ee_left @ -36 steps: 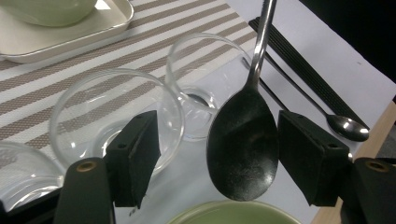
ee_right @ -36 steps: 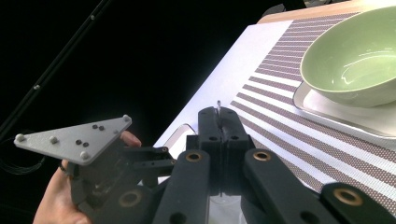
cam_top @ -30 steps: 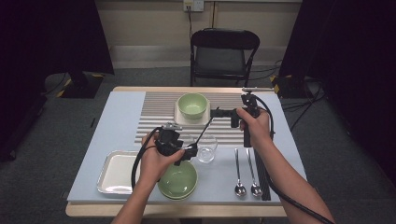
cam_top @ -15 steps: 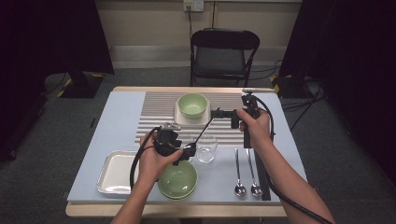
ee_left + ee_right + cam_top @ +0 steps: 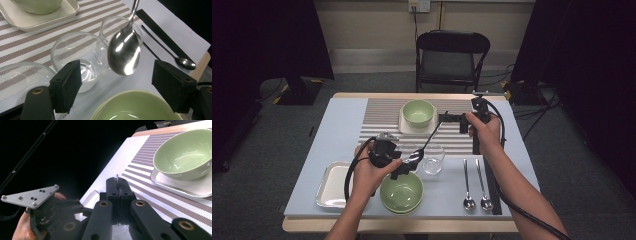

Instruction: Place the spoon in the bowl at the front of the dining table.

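Right claw (image 5: pixel 117 185) pinches spoon (image 5: pixel 124 53) — bowl between left claw's (image 5: pixel 117 87) parted jaws.

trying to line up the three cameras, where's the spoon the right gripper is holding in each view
High view: the held spoon slants from the right gripper down to the glasses at centre.
Left gripper view: its bowl hangs top centre, between the open jaws.
Right gripper view: a sliver of handle between the shut jaws.
Shared landmark: the far green bowl on its tray.

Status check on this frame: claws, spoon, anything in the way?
Right claw shut on spoon handle. Left claw open, spoon bowl hanging between its jaws. Near green bowl just below, glasses close behind.
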Demonstrator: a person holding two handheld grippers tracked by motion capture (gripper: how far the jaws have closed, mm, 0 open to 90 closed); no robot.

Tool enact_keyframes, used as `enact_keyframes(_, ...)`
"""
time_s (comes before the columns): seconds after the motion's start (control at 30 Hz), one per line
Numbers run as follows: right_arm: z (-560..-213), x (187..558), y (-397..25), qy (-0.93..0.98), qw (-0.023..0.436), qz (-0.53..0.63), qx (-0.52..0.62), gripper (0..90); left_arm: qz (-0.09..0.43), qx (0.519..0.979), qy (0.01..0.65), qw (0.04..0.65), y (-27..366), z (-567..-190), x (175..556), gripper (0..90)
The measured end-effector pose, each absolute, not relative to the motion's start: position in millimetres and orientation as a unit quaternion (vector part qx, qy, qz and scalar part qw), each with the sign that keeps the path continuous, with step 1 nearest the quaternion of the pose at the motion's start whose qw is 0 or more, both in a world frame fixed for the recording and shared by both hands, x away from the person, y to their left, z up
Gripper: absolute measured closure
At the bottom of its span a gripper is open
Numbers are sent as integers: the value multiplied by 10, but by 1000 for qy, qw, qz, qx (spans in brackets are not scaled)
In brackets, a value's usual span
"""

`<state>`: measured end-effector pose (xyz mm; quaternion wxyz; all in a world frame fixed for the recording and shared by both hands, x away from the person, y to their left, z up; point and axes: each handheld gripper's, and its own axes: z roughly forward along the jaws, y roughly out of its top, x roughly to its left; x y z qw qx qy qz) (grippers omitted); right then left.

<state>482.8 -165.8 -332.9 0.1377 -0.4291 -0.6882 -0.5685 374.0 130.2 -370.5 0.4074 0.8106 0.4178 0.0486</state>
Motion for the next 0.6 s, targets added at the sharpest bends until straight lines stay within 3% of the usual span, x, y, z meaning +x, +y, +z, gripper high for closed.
enact_keyframes(0.6, -3319, 4951, -1641, -683, 126, -572, -436, 900, 36, 813, 420, 402, 1496, -3719, 3623, 227)
